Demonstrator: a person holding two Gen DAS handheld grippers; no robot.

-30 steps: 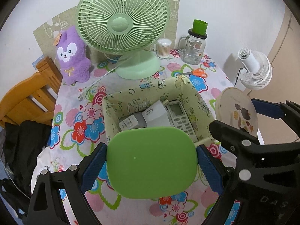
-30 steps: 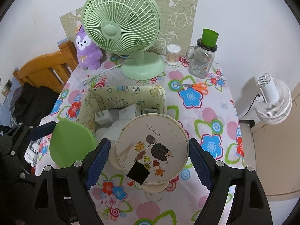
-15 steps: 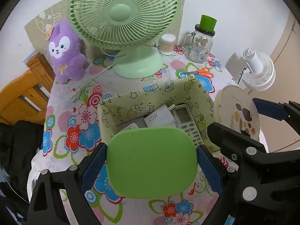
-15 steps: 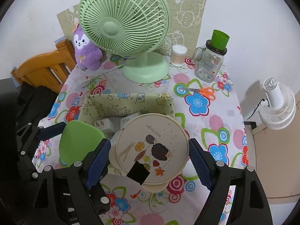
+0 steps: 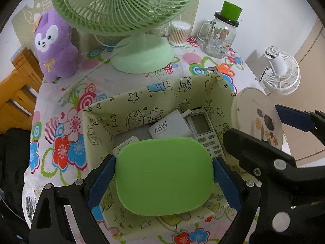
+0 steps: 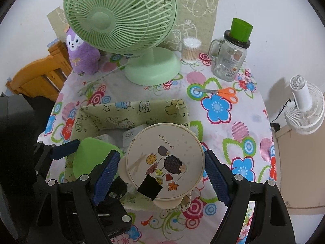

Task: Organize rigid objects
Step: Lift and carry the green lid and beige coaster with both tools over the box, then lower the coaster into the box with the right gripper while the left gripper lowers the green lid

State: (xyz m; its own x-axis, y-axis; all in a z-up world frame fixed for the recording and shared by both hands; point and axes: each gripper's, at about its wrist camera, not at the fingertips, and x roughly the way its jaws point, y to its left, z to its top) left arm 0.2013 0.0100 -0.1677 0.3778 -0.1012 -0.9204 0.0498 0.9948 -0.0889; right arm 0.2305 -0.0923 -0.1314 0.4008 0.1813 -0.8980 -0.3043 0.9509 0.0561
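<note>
My left gripper (image 5: 163, 162) is shut on a flat green rounded box (image 5: 162, 183), its blue pads pressing both sides. It hangs over the near part of a pale green fabric bin (image 5: 142, 99) that holds a white 45W charger (image 5: 168, 125) and a grey remote (image 5: 203, 130). My right gripper (image 6: 161, 156) is shut on a round cream tin (image 6: 164, 162) with a hedgehog picture, over the bin's (image 6: 132, 109) near right corner. The green box (image 6: 91, 156) shows just to the left of it.
On the flowered tablecloth behind the bin stand a green desk fan (image 6: 119, 14), a purple plush (image 6: 83, 55), a cotton swab pot (image 6: 191, 50) and a glass mug jar (image 6: 229, 61). Orange scissors (image 6: 221, 92) lie far right. A white fan (image 6: 304, 105) and a wooden chair (image 6: 38, 77) flank the table.
Both grippers have moved forward and down toward the fabric bin, each keeping its hold. The bin and the fan now look larger and closer.
</note>
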